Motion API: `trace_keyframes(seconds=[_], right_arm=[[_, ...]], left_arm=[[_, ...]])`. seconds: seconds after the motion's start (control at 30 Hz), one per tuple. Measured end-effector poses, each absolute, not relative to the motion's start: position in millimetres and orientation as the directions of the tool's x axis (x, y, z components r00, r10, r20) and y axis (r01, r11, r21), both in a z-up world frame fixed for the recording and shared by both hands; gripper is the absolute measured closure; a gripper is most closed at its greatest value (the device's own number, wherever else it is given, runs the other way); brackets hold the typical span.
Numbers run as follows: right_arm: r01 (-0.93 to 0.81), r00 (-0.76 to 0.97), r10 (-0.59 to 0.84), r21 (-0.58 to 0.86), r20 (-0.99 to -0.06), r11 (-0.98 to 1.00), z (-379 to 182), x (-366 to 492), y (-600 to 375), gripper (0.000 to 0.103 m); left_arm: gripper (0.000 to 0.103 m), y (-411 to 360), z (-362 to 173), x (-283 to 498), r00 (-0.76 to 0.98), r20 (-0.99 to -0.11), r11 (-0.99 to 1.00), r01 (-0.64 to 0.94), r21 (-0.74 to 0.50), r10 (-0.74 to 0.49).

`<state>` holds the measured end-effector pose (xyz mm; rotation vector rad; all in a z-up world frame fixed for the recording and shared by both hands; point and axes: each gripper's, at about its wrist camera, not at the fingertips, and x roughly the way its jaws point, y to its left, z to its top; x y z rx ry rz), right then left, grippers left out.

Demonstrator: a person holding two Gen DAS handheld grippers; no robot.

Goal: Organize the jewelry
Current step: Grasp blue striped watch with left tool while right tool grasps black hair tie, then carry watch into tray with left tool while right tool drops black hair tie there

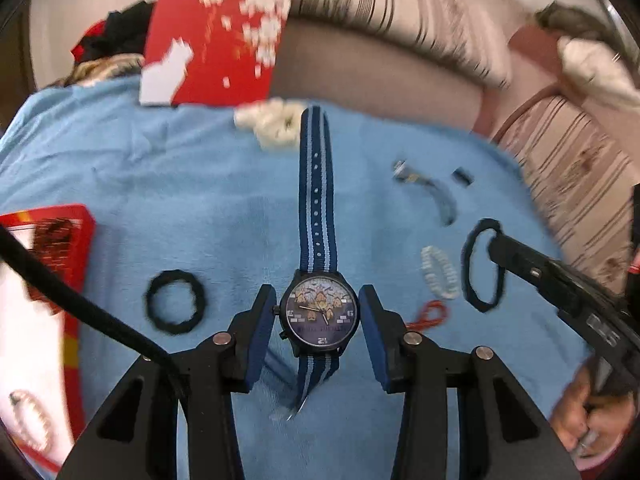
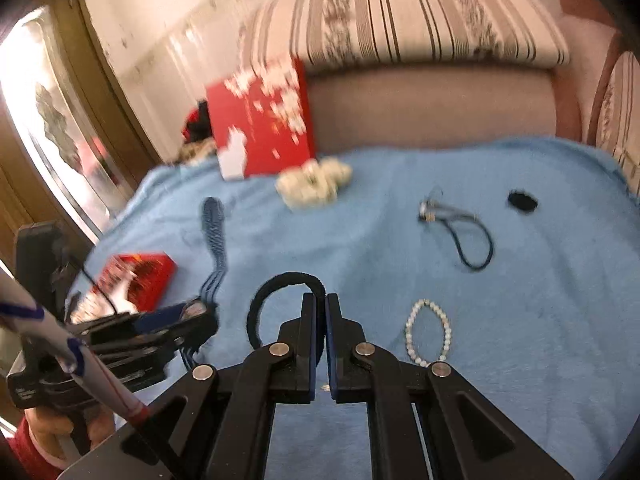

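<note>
Far left in the left wrist view: a red tray at the edge of the blue blanket, what looks like a bead bracelet inside, though blurred. Then a black ring-shaped band, lying apart. Centre: left tongs spread wide, the watch squarely between the pads, crown side touching or nearly touching the left-hand pad, a slim gap on the other. Long axis of the striped strap straight ahead, in line with the tongs, so a plain squeeze across the case probably suffices. Watch closest to the left tongs by far.

Further right: a red cord piece, a white bead bracelet, then a black hair tie pinched at its rim by the right tongs, pads pressed nearly together on it. Beyond, a dark cord bracelet and a small black piece.

Watch dial legible only from the left camera; from the right, merely the strap edge-on beside the left tongs. Grip on the hair tie shown closely only from the right camera. Red box and pale scrunchie at the back in both.
</note>
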<state>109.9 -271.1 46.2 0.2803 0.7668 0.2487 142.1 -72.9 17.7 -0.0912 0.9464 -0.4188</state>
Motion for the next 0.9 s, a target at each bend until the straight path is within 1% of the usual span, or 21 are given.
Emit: trace_keyframes(seconds=[0.1, 0.23, 0.33, 0.43, 0.57, 0.7, 0.9], right_arm=[[-0.154, 0.708, 0.347, 0.344, -0.615, 0.926, 70, 95, -259, 0.098], [-0.216, 0.707, 0.358, 0.296, -0.610, 0.931, 89, 77, -227, 0.098], [-0.268, 0.691, 0.386, 0.279, -0.612, 0.922, 94, 68, -198, 0.098], [-0.312, 0.668, 0.415, 0.274, -0.618, 0.910, 94, 66, -168, 0.098], [-0.381, 0.620, 0.474, 0.289, -0.625, 0.878, 93, 69, -116, 0.098], [-0.445, 0.570, 0.512, 0.282, -0.643, 0.850, 87, 73, -63, 0.098], [-0.516, 0.482, 0.520, 0.251, -0.705, 0.819, 56, 92, 20, 0.098]], left_arm=[[0.062, -42, 51, 117, 0.555, -0.718, 0.906, 0.305, -0.293, -0.419], [0.062, 10, 85, 94, 0.608, -0.681, 0.913, 0.267, -0.310, -0.409], [0.062, 56, 101, 83, 0.640, -0.673, 0.928, 0.219, -0.301, -0.369], [0.062, 100, 107, 79, 0.671, -0.687, 0.958, 0.145, -0.248, -0.280], [0.062, 155, 97, 90, 0.658, -0.732, 0.979, 0.041, -0.200, -0.177], [0.062, 196, 70, 112, 0.612, -0.784, 0.988, -0.029, -0.150, -0.101], [0.062, 233, 12, 153, 0.513, -0.854, 0.983, -0.092, -0.159, -0.090]])
